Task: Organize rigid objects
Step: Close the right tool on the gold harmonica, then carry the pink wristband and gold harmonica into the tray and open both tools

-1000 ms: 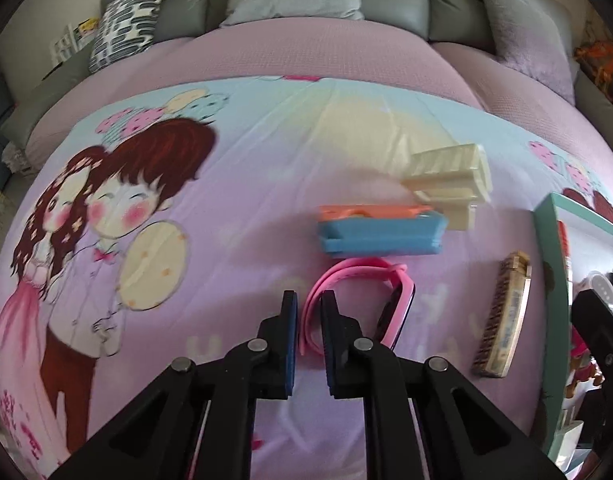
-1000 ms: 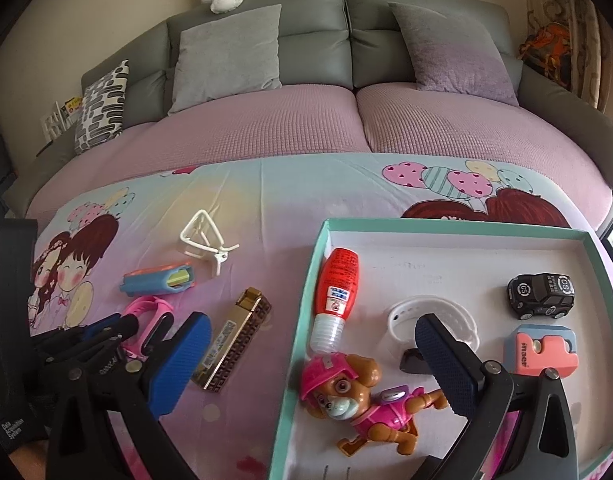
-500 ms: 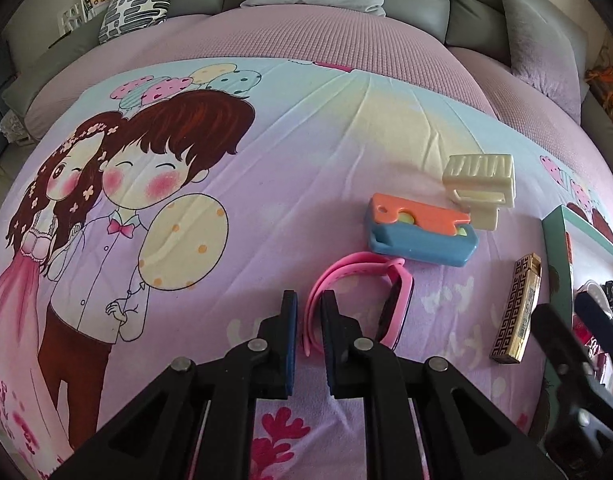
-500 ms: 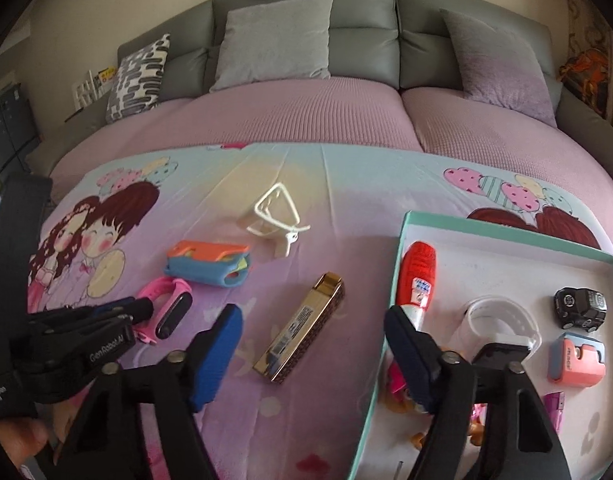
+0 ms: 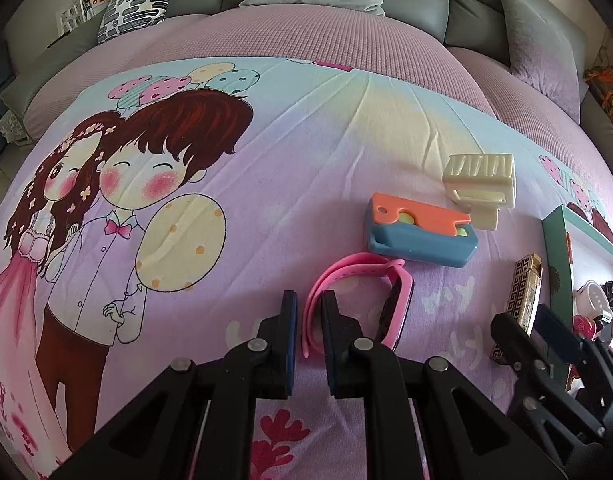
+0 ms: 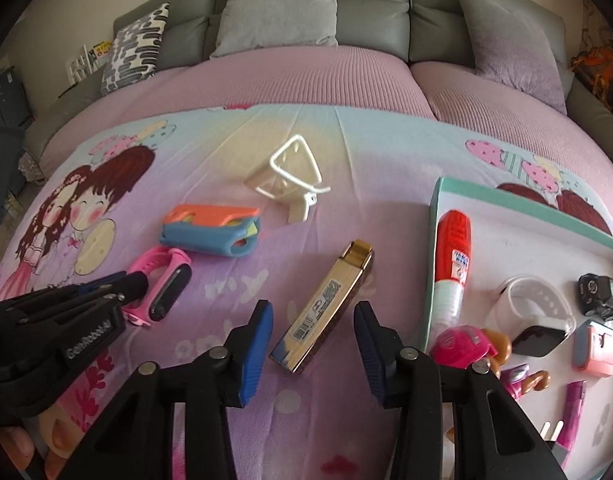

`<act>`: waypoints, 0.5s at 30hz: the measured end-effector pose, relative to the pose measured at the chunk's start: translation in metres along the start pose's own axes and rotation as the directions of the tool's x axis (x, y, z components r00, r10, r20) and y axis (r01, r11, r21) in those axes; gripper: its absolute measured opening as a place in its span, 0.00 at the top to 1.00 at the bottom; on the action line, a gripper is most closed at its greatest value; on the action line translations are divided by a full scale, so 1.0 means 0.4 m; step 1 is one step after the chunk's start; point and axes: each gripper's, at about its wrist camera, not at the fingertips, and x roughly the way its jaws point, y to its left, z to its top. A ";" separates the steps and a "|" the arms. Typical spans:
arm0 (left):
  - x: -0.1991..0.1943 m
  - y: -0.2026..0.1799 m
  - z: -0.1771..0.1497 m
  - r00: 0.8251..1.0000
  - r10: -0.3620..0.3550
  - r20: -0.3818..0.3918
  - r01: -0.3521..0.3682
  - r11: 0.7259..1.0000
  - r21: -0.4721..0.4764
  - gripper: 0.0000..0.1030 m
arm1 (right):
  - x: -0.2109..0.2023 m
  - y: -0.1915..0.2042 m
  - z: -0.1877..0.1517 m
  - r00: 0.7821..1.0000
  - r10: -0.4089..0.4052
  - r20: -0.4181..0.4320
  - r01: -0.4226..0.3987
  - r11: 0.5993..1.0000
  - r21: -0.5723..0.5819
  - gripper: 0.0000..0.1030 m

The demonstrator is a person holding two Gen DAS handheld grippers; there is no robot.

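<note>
My left gripper (image 5: 307, 304) is shut on the strap of a pink wristband (image 5: 358, 276), which lies on the cartoon bedsheet; it also shows in the right wrist view (image 6: 162, 280). My right gripper (image 6: 312, 320) is open, its fingers on either side of the near end of a gold harmonica (image 6: 326, 304), which also shows in the left wrist view (image 5: 524, 292). An orange-and-blue toy case (image 6: 210, 232) and a cream plastic holder (image 6: 290, 176) lie farther back. A teal-rimmed tray (image 6: 434, 216) is at the right.
The tray holds a red bottle (image 6: 450, 260), a white wristband (image 6: 534, 304), a black toy car (image 6: 600, 292), a pink dog figure (image 6: 466, 344) and a pink-blue item (image 6: 598, 344). Grey cushions (image 6: 282, 4) line the sofa back behind the pink bed cover.
My right gripper has moved left from over the tray to straddle the harmonica's near end. My left gripper stays shut on the pink wristband and has shifted slightly.
</note>
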 end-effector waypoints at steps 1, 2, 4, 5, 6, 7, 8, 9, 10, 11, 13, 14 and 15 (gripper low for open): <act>0.000 0.000 0.000 1.000 0.001 0.000 -0.001 1.000 0.001 0.88 | 0.004 -0.001 -0.002 1.000 0.010 -0.004 -0.010 1.000 0.006 0.61; 0.001 -0.001 0.001 1.000 0.002 0.000 -0.002 1.000 0.001 0.88 | 0.007 -0.001 -0.002 1.000 0.014 -0.006 -0.014 1.000 0.011 0.62; 0.001 -0.002 0.001 1.000 0.003 0.002 -0.003 1.000 0.003 0.88 | 0.006 0.000 -0.003 1.000 0.016 -0.001 -0.016 1.000 0.016 0.64; 0.002 -0.002 0.002 1.000 0.004 0.002 -0.004 1.000 0.003 0.88 | 0.006 0.000 -0.003 1.000 0.018 0.000 -0.018 1.000 0.019 0.65; 0.002 -0.003 0.002 1.000 0.005 0.002 -0.005 1.000 0.004 0.88 | 0.007 -0.001 -0.005 1.000 0.021 0.000 -0.021 1.000 0.021 0.65; 0.002 -0.003 0.002 1.000 0.005 0.003 -0.005 1.000 0.004 0.88 | 0.007 -0.001 -0.006 1.000 0.024 -0.001 -0.024 1.000 0.019 0.67; 0.002 -0.003 0.003 1.000 0.006 0.004 -0.006 1.000 0.004 0.88 | 0.008 0.000 -0.007 1.000 0.031 0.000 -0.031 0.999 0.017 0.71; 0.002 -0.005 0.003 1.000 0.007 0.005 -0.007 1.000 0.005 0.88 | 0.008 0.001 -0.008 0.999 0.040 -0.004 -0.040 0.999 0.014 0.72; 0.002 -0.005 0.003 1.000 0.009 0.005 -0.009 1.000 0.006 0.88 | 0.007 0.004 -0.010 0.999 0.047 -0.007 -0.047 0.999 0.010 0.76; 0.003 -0.007 0.003 1.000 0.011 0.006 -0.011 1.000 0.008 0.88 | 0.006 0.009 -0.012 0.999 0.052 -0.007 -0.052 0.999 0.004 0.79; 0.004 -0.008 0.003 1.000 0.014 0.007 -0.014 1.000 0.012 0.88 | 0.004 0.017 -0.016 0.997 0.074 -0.015 -0.074 0.997 -0.009 0.83; 0.004 -0.008 0.004 1.000 0.014 0.007 -0.014 1.000 0.012 0.88 | 0.005 0.021 -0.018 0.996 0.087 -0.020 -0.087 0.996 -0.011 0.84; 0.004 -0.007 0.005 1.000 0.013 0.007 -0.013 1.000 0.012 0.88 | 0.006 0.026 -0.020 0.995 0.092 -0.023 -0.093 0.996 -0.016 0.84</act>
